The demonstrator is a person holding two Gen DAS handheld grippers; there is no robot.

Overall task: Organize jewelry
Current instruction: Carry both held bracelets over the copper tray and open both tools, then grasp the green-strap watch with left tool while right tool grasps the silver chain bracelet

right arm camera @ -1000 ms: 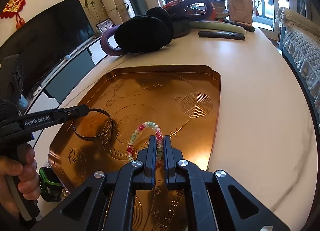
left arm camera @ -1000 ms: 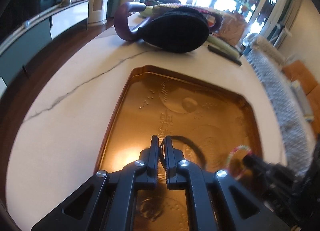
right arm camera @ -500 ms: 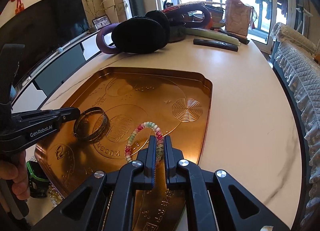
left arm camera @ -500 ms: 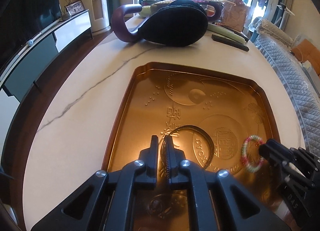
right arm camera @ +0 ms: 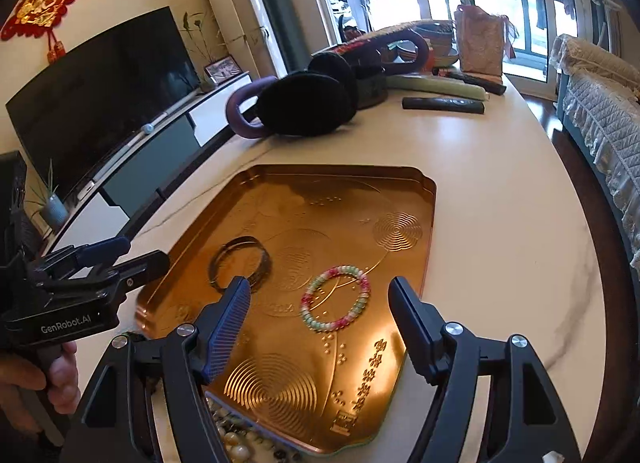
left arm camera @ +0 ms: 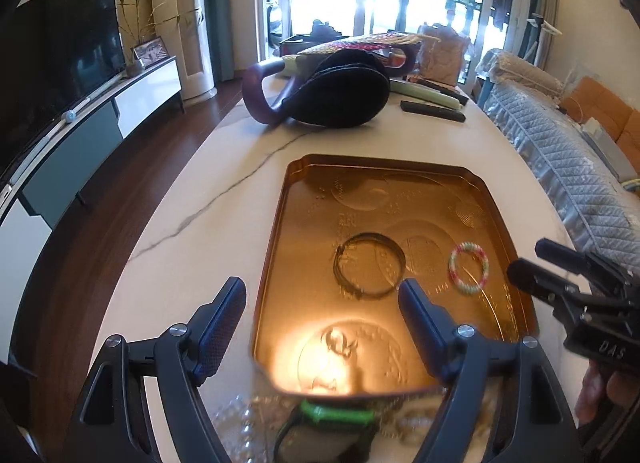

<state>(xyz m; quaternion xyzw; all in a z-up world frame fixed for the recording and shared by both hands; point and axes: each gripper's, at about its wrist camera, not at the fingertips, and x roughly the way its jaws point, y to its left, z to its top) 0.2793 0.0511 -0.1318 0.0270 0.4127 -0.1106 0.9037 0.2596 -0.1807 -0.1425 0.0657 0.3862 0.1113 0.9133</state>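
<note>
Gold embossed tray (left arm camera: pixel 280 247) on a pale marble-veined desk (left arm camera: pixel 192 231), holding two pieces side by side, apart from each other: a dark metal bangle (left arm camera: pixel 369 266), lying flat toward the tray's middle, and a pink-green-white beaded bracelet (right arm camera: pixel 335 297), lying flat nearer the tray's right rim. Left hand-held gripper (left arm camera: pixel 322 305): jaws spread and empty, having just been opening; the bangle lies just ahead, slightly toward the right finger, nothing between the pads. Right hand-held gripper (right arm camera: pixel 320 317): likewise spread and just opened, the bracelet lying loose on the tray in the gap ahead, untouched. Both pieces read as deposited. Remaining stock: a blurred heap at the tray's near edge, below both grippers, comprising pale beads (right arm camera: pixel 236 441) and a green-banded watch-like item (left arm camera: pixel 332 419); the left gripper looks nearer the green item. The tray's raised near rim stands between heap and tray floor. Far end of desk: dark round cushions (left arm camera: pixel 340 99), remote (right arm camera: pixel 443 105), well clear.
</note>
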